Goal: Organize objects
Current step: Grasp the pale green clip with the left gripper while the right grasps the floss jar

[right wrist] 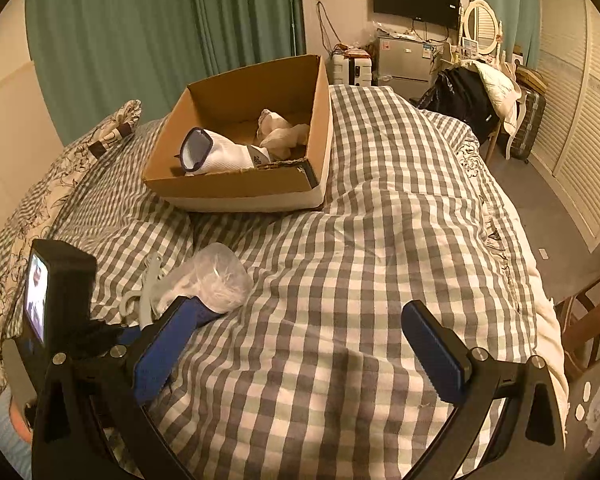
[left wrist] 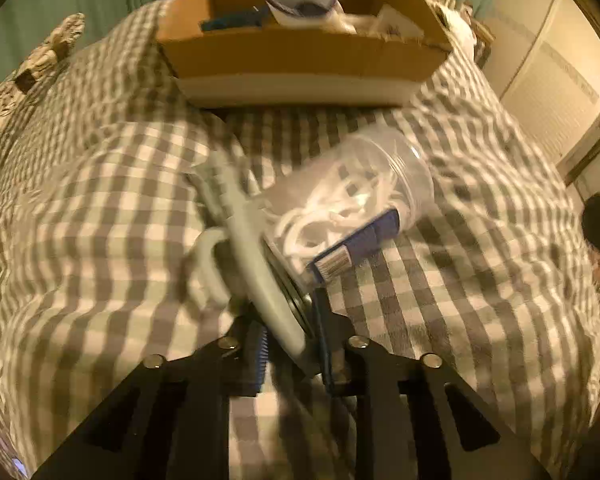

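While one clear plastic jar [left wrist: 356,196] of white items lies on its side on the checked bedspread [left wrist: 100,208], nearer than the single cardboard box [left wrist: 300,52], the left gripper [left wrist: 292,344] is seen pinched on the jar's pale lid [left wrist: 256,256], which has one loop handle. One white bottle [left wrist: 300,4] is seen inside the box.

From the right wrist, the right gripper [right wrist: 300,344] is shown with both blue pads spread apart and nothing held, nearer than the box [right wrist: 236,184]. One jar [right wrist: 216,276] is seen just beside the left pad [right wrist: 168,344].
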`<state>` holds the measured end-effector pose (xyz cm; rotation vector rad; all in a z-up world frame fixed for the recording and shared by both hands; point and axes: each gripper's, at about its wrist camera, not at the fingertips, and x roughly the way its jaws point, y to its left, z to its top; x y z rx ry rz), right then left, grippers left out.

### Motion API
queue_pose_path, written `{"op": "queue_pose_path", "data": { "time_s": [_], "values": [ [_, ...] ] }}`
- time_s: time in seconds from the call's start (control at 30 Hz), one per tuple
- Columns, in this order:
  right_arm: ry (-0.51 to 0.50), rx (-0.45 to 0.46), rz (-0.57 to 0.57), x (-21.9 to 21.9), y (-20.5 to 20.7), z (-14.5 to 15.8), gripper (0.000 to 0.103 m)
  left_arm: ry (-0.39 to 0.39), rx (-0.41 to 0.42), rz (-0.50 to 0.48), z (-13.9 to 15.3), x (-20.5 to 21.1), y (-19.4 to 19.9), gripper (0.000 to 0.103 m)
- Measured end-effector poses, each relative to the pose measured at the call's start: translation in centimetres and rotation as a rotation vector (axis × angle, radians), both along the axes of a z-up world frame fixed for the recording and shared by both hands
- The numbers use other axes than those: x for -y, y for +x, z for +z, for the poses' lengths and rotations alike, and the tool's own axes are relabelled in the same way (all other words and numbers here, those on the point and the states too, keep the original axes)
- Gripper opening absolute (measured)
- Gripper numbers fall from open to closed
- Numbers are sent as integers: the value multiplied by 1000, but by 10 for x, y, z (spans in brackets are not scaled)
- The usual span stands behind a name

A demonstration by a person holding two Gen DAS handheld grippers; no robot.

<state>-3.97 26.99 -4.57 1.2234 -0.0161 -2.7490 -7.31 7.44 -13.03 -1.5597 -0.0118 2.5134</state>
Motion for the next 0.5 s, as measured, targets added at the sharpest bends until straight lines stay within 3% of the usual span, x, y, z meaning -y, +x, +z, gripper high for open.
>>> {"op": "queue_pose_path", "data": {
  "time_s": [0.17, 0.5],
  "values": [
    [25, -4, 3, 4, 5, 4, 103, 42, -79, 46, 27, 25, 18, 8],
    [126, -19, 129, 56, 10, 4, 103, 19, -210, 126, 63, 81, 28, 8]
  ]
}}
